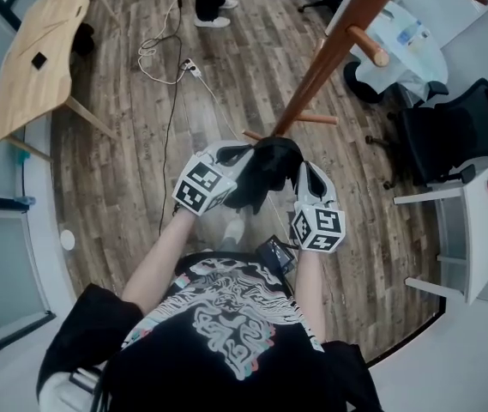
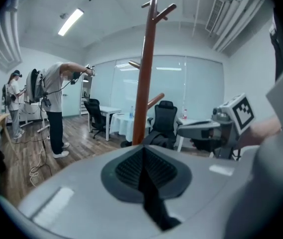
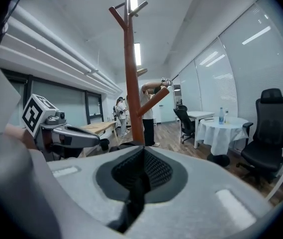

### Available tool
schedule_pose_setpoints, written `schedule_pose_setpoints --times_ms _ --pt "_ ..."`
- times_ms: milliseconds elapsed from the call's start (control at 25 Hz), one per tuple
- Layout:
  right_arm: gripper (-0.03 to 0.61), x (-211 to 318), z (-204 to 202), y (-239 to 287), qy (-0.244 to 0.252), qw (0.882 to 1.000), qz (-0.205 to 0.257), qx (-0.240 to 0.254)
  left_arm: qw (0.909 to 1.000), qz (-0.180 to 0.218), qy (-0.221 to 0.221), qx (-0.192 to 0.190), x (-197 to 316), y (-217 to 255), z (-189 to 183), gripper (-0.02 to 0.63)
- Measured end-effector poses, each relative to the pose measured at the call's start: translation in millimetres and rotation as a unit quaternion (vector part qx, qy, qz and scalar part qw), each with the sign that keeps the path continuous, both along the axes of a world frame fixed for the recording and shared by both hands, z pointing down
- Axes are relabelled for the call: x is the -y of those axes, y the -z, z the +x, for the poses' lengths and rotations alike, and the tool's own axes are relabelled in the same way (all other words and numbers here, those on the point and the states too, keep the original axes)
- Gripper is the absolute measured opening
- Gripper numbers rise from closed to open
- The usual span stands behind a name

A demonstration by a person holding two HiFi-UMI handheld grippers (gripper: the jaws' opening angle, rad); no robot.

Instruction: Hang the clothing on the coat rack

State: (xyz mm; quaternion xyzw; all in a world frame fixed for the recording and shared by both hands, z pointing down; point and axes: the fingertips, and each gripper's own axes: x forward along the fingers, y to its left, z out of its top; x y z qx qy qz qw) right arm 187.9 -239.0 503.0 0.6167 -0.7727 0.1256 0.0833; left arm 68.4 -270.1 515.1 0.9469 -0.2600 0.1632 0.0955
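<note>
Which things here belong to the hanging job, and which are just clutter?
Job: black garment, coat rack, left tongs and right tongs, both shut on the garment.
Lying about: wooden table, floor cables, black office chair, white round table.

A black short-sleeved T-shirt (image 1: 226, 337) with a pale grey swirling print, edged in teal and red, is worn. The left tongs (image 2: 142, 167) and right tongs (image 3: 140, 169) are shelled in light grey plastic, lined with dark ribbed pads (image 2: 127, 168), and each is topped by a white cube (image 1: 199, 187) of black square markers.
</note>
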Motion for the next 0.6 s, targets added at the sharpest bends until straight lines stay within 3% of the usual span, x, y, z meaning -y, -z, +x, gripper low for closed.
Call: schedule_pose_setpoints --times_ms 160,360,600 --pt "-0.001 -14 -4 6 -0.015 1.000 0.004 -0.008 0.9995 0.020 0.002 0.023 -14 5 -13 -0.011" --pt "-0.001 -41 -13 17 -0.030 0.999 0.008 -0.016 0.9991 0.033 0.022 0.010 -32 19 -35 -0.011" --pt "-0.002 -93 -31 30 -0.050 0.998 0.021 -0.031 0.9951 0.090 0.020 0.037 -77 35 -54 -0.011"
